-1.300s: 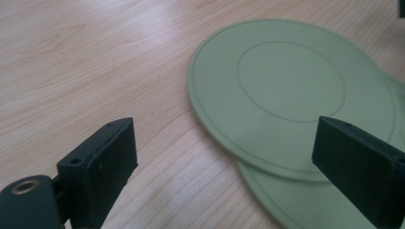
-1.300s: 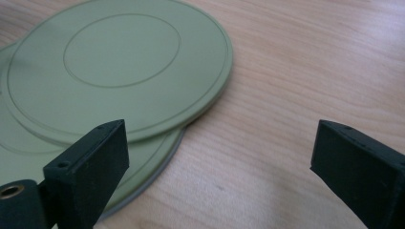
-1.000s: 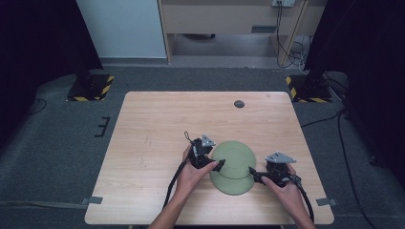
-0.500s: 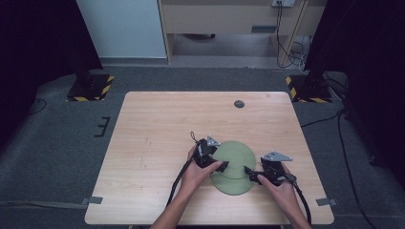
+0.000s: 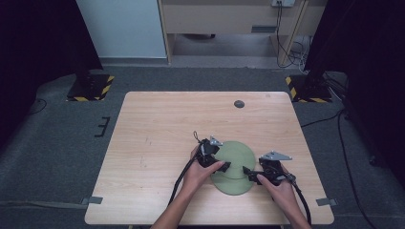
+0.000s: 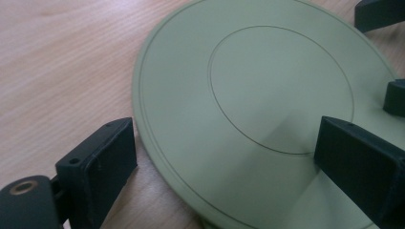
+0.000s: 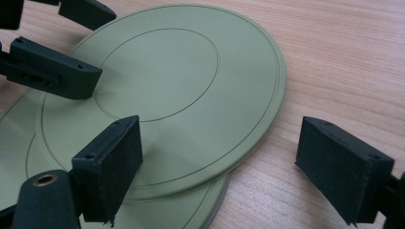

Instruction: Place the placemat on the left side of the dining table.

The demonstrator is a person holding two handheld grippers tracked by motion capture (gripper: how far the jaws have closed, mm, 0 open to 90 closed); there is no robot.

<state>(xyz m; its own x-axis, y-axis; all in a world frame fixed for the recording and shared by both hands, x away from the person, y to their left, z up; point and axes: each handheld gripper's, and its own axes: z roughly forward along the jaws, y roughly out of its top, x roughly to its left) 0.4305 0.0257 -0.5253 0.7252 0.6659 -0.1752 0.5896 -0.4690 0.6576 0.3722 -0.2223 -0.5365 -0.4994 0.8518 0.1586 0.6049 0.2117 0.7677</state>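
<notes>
Upper plate [image 7: 191, 86] rim between parted jaws

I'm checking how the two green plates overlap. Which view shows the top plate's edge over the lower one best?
The right gripper view: the top plate fills it, its rim plainly lying over the lower plate. The left gripper view shows the top plate close, little beneath. The high view shows both plates small, between the hands.

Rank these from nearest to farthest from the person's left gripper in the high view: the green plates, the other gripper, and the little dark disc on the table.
1. Green plates: right beside the left gripper.
2. Right gripper: across the plates.
3. Dark disc: near the table's far edge.
</notes>
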